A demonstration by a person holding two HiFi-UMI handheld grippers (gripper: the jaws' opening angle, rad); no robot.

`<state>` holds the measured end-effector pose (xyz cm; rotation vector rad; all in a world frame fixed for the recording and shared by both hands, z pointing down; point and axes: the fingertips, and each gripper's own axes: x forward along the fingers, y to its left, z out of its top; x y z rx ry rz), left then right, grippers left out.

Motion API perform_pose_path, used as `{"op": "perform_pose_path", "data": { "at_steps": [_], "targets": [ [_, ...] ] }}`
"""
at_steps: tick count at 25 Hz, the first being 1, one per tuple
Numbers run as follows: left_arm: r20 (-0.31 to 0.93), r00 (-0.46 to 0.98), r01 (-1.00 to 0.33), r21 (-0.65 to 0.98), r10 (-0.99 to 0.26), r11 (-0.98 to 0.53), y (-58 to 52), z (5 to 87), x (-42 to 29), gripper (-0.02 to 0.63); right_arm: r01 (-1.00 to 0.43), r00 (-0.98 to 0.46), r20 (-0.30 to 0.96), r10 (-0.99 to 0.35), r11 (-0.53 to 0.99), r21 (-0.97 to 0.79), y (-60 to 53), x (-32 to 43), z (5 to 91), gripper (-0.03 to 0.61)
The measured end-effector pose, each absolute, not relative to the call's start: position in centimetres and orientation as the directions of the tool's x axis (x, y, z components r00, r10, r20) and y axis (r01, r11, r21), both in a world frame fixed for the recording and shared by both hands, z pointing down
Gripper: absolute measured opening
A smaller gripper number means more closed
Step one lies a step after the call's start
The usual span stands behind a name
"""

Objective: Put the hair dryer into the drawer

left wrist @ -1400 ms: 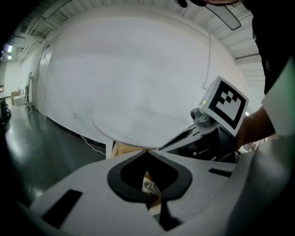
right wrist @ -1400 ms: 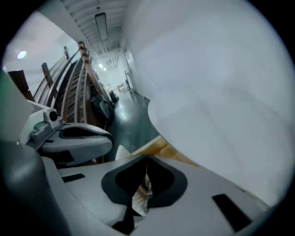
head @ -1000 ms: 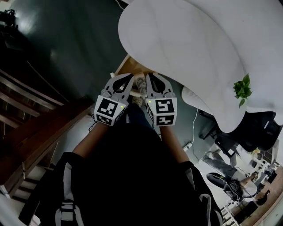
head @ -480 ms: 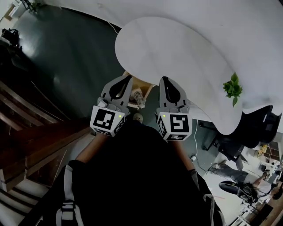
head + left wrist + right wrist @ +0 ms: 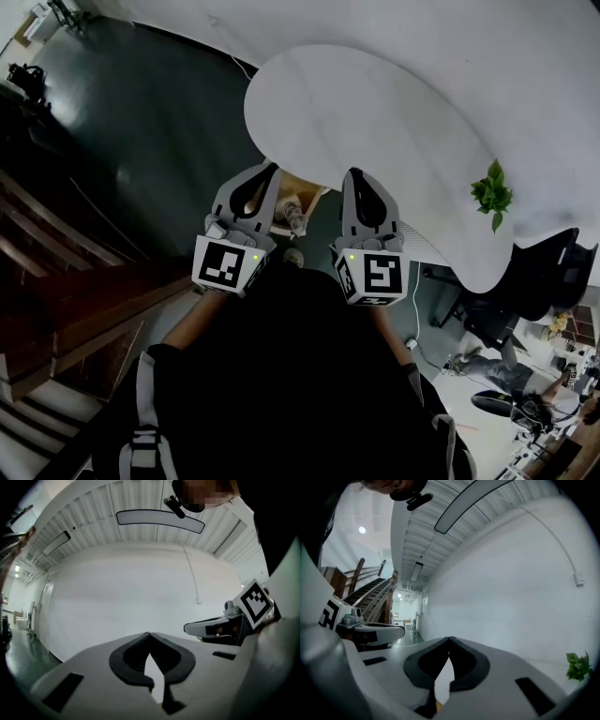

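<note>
Two forearms (image 5: 187, 319) reach forward out of dark clothing, each hand carrying a gripper with a marker cube (image 5: 225, 265) at its near end. Left gripper (image 5: 269, 172) and right gripper (image 5: 353, 174) are held side by side, a little apart, pointing level the same way. Each gripper's own view shows its jaws drawn together, tips touching, with only a thin slit behind the tips and nothing in it. Below and between the grippers, a wooden box (image 5: 305, 185) juts from under the bench edge. A pale mottled thing (image 5: 293, 214) lies by it, too small to identify. Where the hair dryer is I cannot tell from any view. Beyond, the white curved bench (image 5: 375, 103) carries a small green plant (image 5: 492, 192) near its right edge. Dark floor (image 5: 141, 122) spreads to the left, with a wooden staircase (image 5: 66, 281) beside it, and a white wall (image 5: 487, 47) stands farthest off.
</note>
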<state>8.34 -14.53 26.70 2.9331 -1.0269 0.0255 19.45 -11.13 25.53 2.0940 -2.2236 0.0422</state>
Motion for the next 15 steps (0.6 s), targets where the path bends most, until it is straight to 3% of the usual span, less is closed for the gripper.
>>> {"op": "perform_pose_path", "data": {
  "at_steps": [15],
  "targets": [
    [0.031, 0.79, -0.613, 0.013, -0.612, -0.79, -15.9, 27.2, 10.4, 0.008, -0.997, -0.073, 0.08, -0.994, 0.075, 0.018, -12.3, 21.1, 26.0, 0.021]
  ]
}}
